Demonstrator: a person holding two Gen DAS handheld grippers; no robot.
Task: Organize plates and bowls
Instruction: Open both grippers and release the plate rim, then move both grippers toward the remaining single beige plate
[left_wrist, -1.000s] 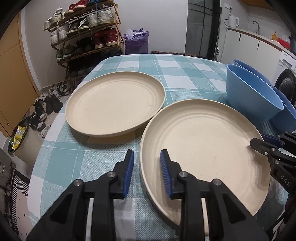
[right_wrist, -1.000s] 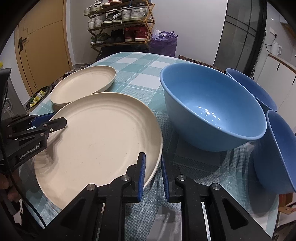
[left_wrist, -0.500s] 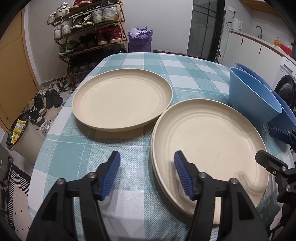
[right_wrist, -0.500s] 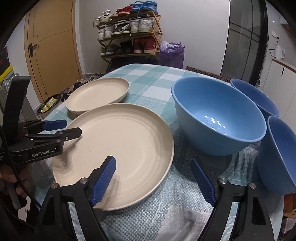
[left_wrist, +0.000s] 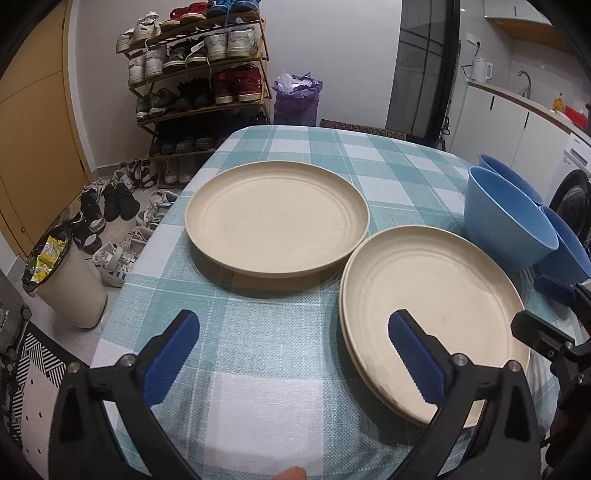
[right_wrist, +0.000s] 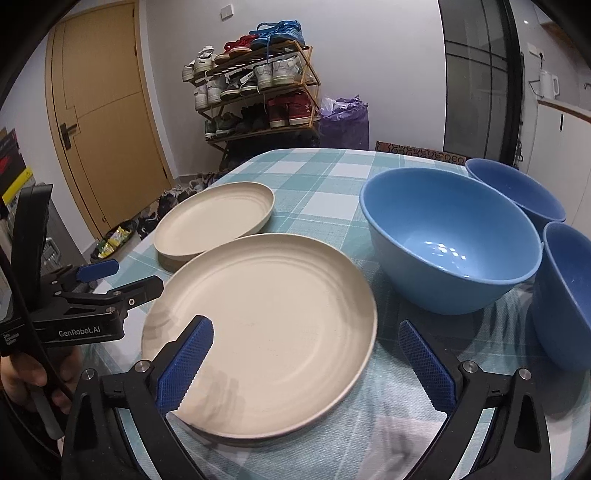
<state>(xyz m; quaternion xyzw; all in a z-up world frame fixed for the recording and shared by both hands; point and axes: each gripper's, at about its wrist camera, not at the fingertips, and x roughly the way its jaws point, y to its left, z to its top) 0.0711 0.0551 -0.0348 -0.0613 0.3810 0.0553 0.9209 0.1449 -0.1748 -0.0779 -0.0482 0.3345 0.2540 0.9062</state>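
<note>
Two cream plates lie on the checked table. The near plate (left_wrist: 436, 306) (right_wrist: 266, 325) sits between both grippers. The far plate (left_wrist: 277, 218) (right_wrist: 214, 218) lies beyond it to the left. Three blue bowls stand at the right: a big one (right_wrist: 450, 240) (left_wrist: 506, 221), one behind it (right_wrist: 517, 188) and one at the right edge (right_wrist: 569, 291). My left gripper (left_wrist: 291, 350) is wide open and empty, left of the near plate. My right gripper (right_wrist: 306, 362) is wide open and empty, over the near plate's front edge.
The table's left edge (left_wrist: 122, 295) drops to a floor with a bin (left_wrist: 66, 280) and scattered shoes. A shoe rack (left_wrist: 199, 85) and a purple bag (left_wrist: 295, 99) stand behind the table. White cabinets (left_wrist: 517, 125) are at the right.
Both grippers were nearly shut around the near plate's rim; both have opened wide and drawn back. The plate lies flat on the table.
</note>
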